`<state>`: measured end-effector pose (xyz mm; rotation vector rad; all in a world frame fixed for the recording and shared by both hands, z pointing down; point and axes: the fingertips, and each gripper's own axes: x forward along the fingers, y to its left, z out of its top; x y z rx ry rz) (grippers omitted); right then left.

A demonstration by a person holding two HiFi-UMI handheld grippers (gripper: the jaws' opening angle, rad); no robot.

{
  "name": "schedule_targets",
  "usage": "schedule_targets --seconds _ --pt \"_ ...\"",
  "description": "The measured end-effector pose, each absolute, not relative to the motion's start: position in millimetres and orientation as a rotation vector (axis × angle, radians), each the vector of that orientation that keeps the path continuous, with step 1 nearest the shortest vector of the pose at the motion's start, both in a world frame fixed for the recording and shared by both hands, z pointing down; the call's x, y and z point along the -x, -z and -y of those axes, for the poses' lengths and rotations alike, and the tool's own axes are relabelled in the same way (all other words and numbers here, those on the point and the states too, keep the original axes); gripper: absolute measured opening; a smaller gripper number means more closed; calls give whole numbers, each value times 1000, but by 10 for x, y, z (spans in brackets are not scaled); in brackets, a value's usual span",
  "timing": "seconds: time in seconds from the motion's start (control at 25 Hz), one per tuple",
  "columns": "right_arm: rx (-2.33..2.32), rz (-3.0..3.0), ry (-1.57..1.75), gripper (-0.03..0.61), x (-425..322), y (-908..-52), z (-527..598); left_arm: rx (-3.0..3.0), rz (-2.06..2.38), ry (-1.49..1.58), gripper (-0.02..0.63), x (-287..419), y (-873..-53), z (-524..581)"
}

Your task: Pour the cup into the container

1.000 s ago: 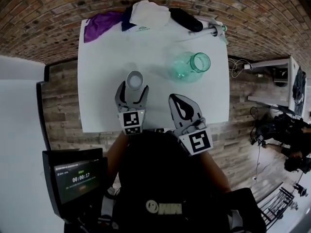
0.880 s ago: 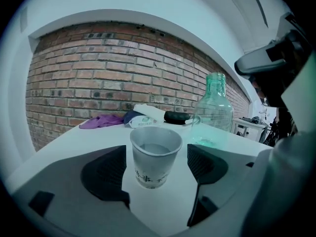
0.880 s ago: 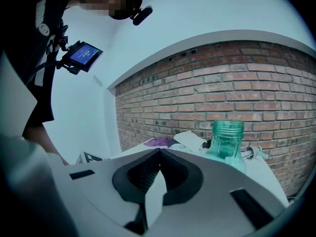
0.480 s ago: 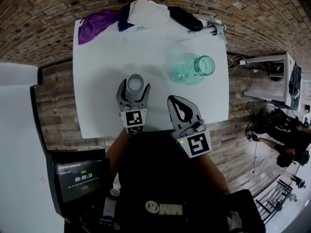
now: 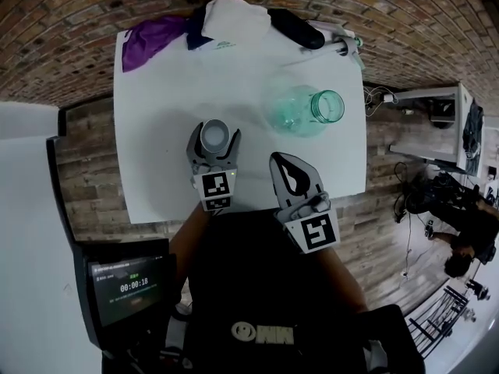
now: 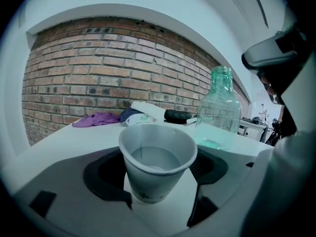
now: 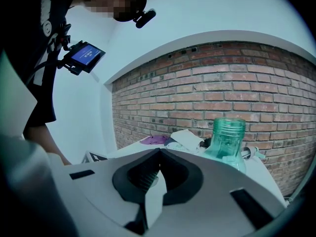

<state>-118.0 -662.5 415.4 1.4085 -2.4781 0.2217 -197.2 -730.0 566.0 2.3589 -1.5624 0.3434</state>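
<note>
Paper cup (image 6: 158,162), upright, holding liquid: pinched in left gripper (image 5: 214,148). Green glass bottle (image 5: 304,109): located at two o'clock from cup. Right gripper (image 5: 290,171): pressed together, empty.

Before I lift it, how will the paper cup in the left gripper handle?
The paper cup looks thin-walled, so it would probably dent if the left gripper squeezes harder. It is partly filled with clear liquid, so it is likely to slosh if tilted early. Its tapered sides might let it slip downward between the jaws.
</note>
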Motion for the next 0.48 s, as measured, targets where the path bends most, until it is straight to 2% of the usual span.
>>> schedule_targets --seconds 0.12,0.24,0.48 --pt "-1416 2478 -224 3 1153 -4144 6642 -2351 1574 -341 388 1989 -5653 7311" --pt "-1425 2469 -231 3 1113 -4169 6647 -2339 1595 -338 344 2019 -5654 7326" --pt "-1425 2473 -225 3 1107 -4177 6638 -2337 1602 -336 323 2042 -5655 7316"
